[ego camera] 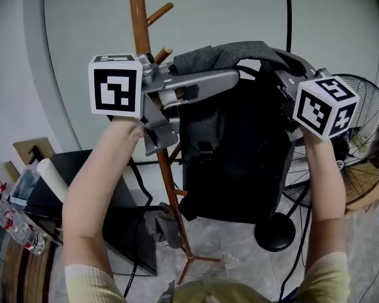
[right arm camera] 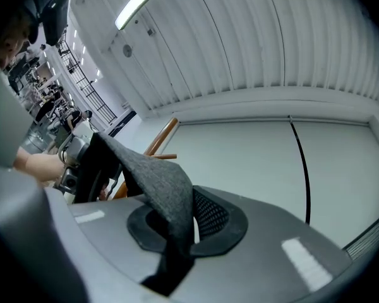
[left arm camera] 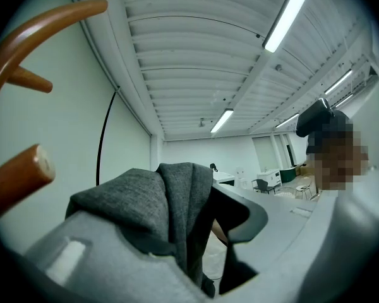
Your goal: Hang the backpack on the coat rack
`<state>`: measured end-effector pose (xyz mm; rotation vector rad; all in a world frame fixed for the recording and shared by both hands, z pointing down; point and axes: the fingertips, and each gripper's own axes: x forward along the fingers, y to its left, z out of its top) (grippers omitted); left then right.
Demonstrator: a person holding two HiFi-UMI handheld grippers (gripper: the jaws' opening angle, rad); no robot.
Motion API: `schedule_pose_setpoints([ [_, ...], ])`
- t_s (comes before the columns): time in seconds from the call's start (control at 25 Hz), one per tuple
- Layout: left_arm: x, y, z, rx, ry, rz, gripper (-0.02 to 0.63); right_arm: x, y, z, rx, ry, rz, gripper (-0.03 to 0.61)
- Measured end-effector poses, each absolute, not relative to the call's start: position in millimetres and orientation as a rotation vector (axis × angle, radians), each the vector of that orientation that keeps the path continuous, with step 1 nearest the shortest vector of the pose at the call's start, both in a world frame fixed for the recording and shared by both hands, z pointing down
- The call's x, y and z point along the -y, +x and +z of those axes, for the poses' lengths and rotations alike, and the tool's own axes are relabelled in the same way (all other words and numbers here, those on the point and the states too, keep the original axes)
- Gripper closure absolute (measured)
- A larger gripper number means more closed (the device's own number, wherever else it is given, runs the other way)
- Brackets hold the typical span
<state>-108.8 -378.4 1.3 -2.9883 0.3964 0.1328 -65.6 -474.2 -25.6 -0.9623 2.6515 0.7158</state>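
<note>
1. Left tongs point(ego camera: 232, 76): the jaws are nearly closed and pinch a thick fold of grey fabric point(left arm camera: 170, 201) at the top of the backpack point(ego camera: 240, 156). In the left gripper view the fold fills the gap between the jaws and stands up above them.

2. Right tongs point(ego camera: 283, 74): the jaws are nearly closed and clamp a narrower band of the same grey fabric point(right arm camera: 161, 188). The band rises from between the jaws and runs off toward the left tongs.

3. Backpack: I hold it up by its top between both tongs. The black body hangs below them, clear of the floor point(ego camera: 240, 257). It sits just to the right of the coat rack point(ego camera: 139, 17) pole. Its grey top edge is at the height of a short peg point(ego camera: 163, 54) and near it. Whether fabric touches the peg cannot be determined.

4. Surroundings: a fan point(ego camera: 366, 137) stands behind the backpack at the right.
</note>
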Motion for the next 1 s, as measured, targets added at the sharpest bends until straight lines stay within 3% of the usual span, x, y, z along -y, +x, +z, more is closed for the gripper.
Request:
schedule_pose_setpoints([
  [0.36,390,-110,7,-0.391,-3.026,0.024,0.430,483,-61,-28,-2.606,-1.012,0.812,0.546],
  [0.64,350,-164,-61,-0.265,-3.153,0.064,0.430,445,-115,-103,-2.620,-1.072,0.910,0.546],
  [1.0,349,-174,-45,-0.126,-3.288,-0.029,0.414,452,-124,-97,-2.616,-1.078,1.043,0.548],
])
